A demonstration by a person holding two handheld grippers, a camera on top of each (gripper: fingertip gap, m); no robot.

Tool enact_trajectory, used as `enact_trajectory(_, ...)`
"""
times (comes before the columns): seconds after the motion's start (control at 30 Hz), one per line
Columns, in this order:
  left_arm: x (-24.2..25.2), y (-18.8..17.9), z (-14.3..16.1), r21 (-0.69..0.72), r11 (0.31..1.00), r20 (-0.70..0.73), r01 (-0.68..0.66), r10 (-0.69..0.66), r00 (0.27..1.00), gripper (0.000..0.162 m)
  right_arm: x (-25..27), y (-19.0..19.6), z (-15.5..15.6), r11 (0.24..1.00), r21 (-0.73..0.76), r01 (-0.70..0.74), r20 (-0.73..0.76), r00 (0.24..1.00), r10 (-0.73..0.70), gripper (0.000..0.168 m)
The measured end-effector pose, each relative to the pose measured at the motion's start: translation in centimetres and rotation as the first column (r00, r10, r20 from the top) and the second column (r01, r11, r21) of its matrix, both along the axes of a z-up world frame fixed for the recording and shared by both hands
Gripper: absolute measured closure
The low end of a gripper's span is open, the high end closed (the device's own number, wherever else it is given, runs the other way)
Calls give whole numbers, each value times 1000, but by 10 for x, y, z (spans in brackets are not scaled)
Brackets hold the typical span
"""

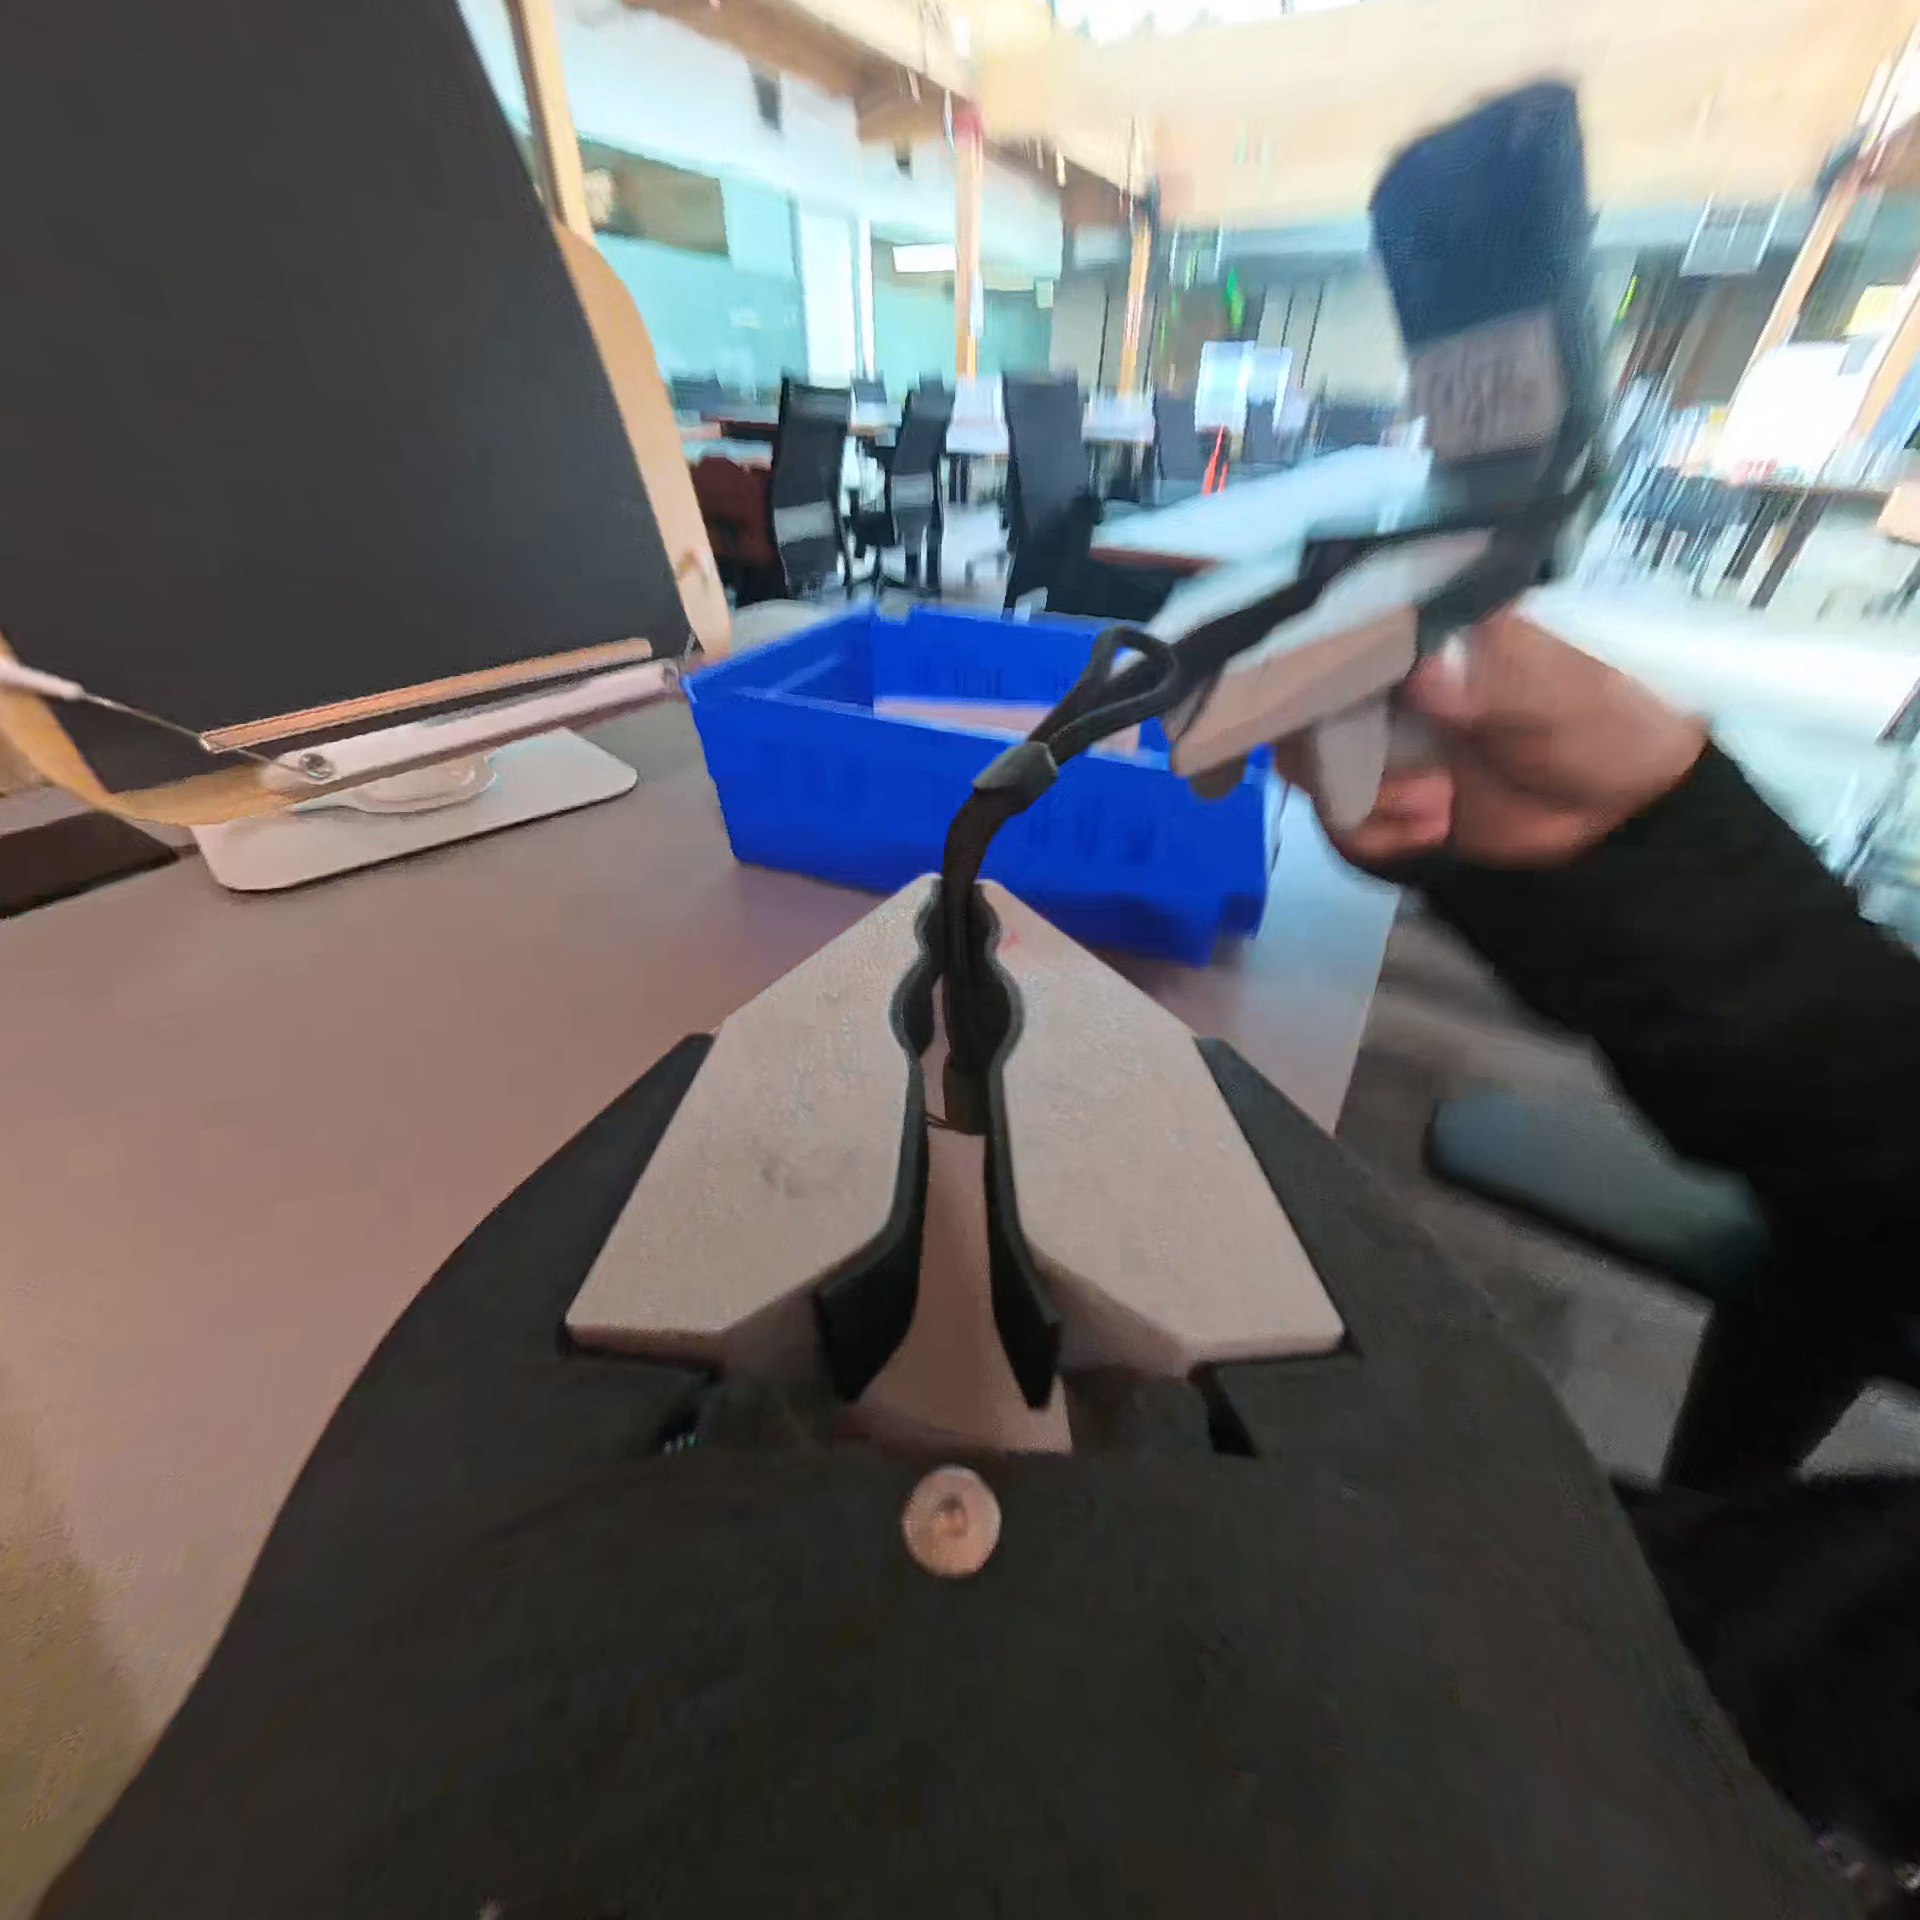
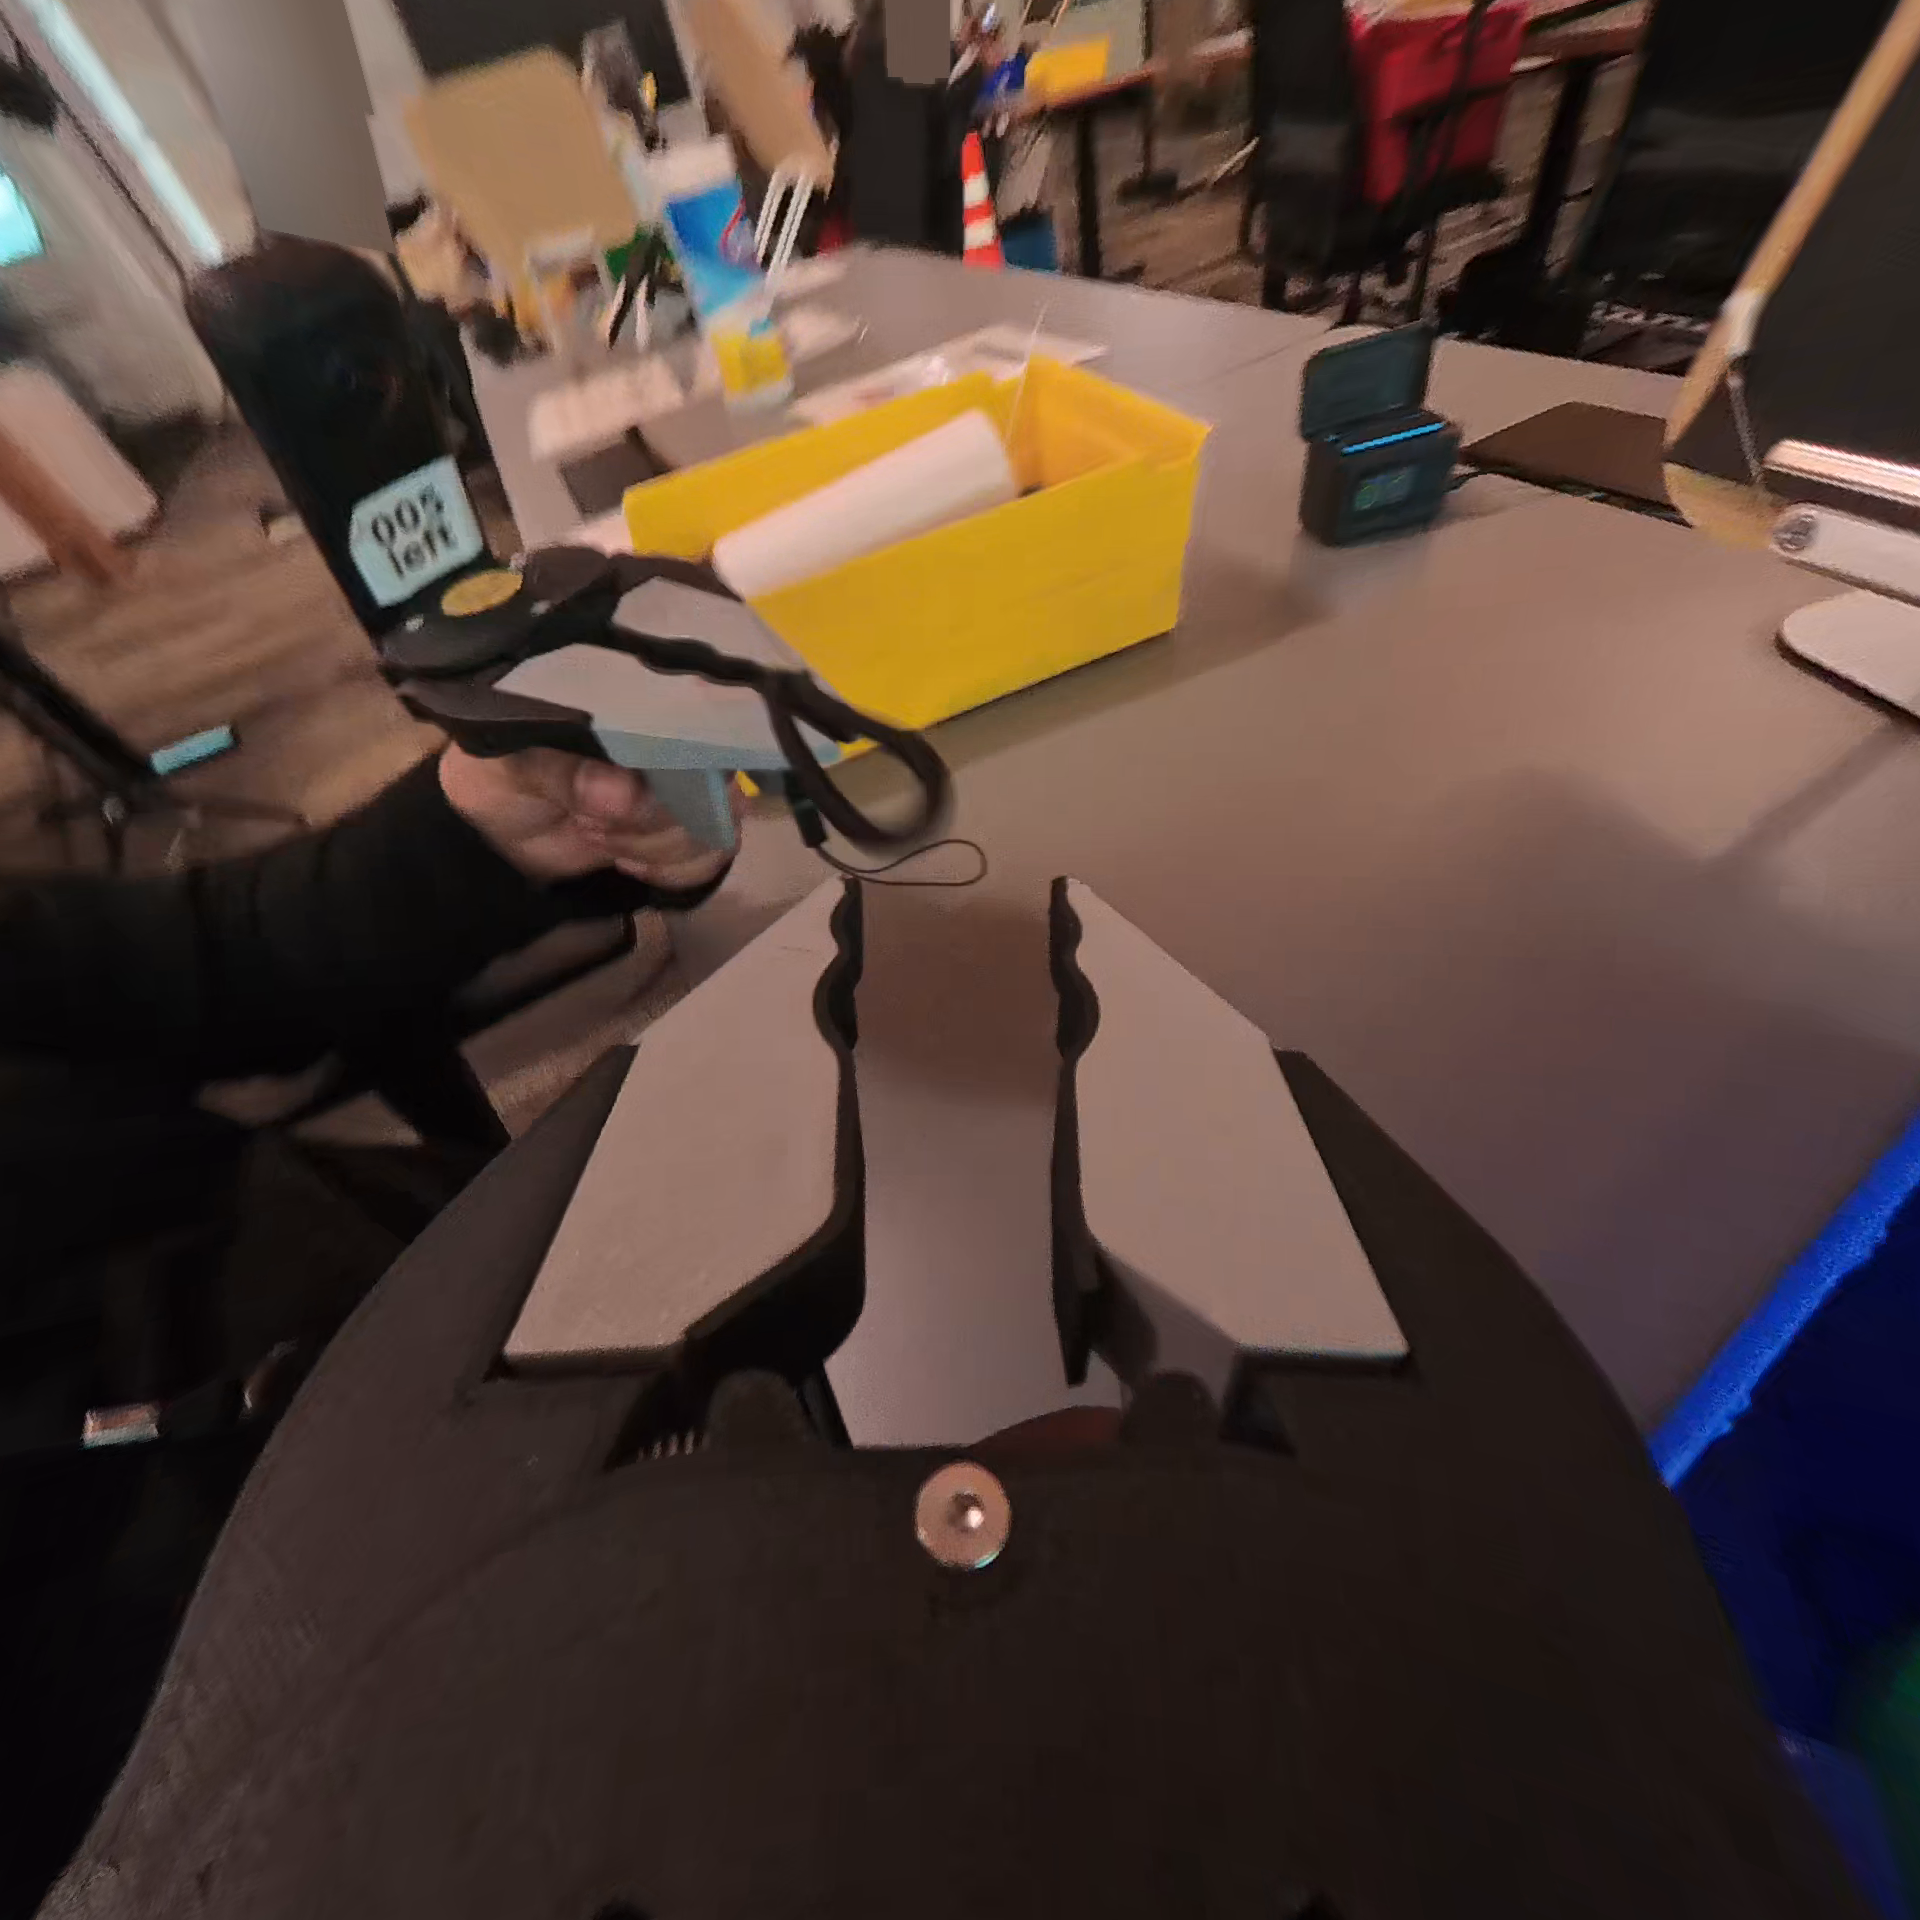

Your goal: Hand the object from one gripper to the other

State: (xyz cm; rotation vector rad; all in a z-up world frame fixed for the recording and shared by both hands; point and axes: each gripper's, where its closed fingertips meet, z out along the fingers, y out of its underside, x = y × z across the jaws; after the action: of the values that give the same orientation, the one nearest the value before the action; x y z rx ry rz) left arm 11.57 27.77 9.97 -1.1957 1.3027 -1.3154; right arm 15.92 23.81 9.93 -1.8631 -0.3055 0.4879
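Handover mid-step: left gripper [image 1: 958, 925] fingers clamped on black wrist strap [image 1: 1023, 769], loop dangling above the bench [image 1: 312, 1039]. Right gripper [image 2: 954, 894] fingers spread, empty, near the strap's thin cord end [image 2: 935, 862]. Next, probably: right moves onto the loop and closes, then left releases.

Black woven-cloth strap [image 1: 961, 997]; glossy blue plastic bin [image 1: 883, 769]; matt smooth grey table [image 2: 1455, 831].
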Motion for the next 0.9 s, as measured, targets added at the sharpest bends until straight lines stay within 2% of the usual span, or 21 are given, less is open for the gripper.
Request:
enact_trajectory(0.07, -5, 4, 12, -139, 990, 69, 40, -31, 997, 162, 2, 3, 2, 1000, -1, -3, -104, 995, 3, 124)
enact_trajectory(0.17, -5, -9, 15, -262, 954, 113, 148, -122, 986, 162, -22, 7, -3, 993, -18, -119, -205, 972, 112, 119)
enact_trajectory(0.33, 5, -32, -6, -233, 955, 38, 183, -179, 983, 162, -44, 15, 4, 987, 63, -150, -253, 954, 161, 121)
enact_trajectory(0.4, 8, -39, -12, -223, 957, 17, 185, -186, 982, 162, -43, 15, 10, 985, 88, -150, -308, 936, 170, 137)
enact_trajectory(0.47, 9, -43, -15, -223, 955, 2, 197, -201, 979, 162, -43, 13, 7, 981, 71, -178, -332, 924, 192, 166)
enact_trajectory(0.5, 9, -45, -16, -227, 953, 1, 203, -208, 978, 162, -42, 12, 4, 981, 61, -184, -334, 922, 194, 168)
enact_trajectory(0.57, 8, -47, -16, -235, 949, -7, 211, -219, 976, 162, -40, 12, 6, 981, 73, -180, -353, 915, 194, 164)
enact_trajectory(0.63, 9, -50, -20, -237, 946, -31, 222, -236, 971, 162, -40, 12, 9, 980, 70, -189, -378, 904, 201, 144)
enact_trajectory(0.67, 9, -52, -22, -238, 944, -39, 228, -244, 969, 162, -41, 12, 7, 979, 60, -193, -375, 905, 201, 141)
enact_trajectory(0.73, 11, -55, -27, -236, 943, -57, 234, -254, 966, 161, -44, 13, 2, 979, 45, -197, -347, 916, 200, 146)
enact_trajectory(0.77, 11, -56, -30, -232, 945, -69, 232, -254, 965, 161, -46, 13, -1, 978, 41, -204, -331, 921, 206, 159)
enact_trajectory(0.9, 13, -50, -38, -167, 967, -108, 190, -210, 972, 159, -45, 14, -7, 985, 20, -171, -244, 955, 171, 159)
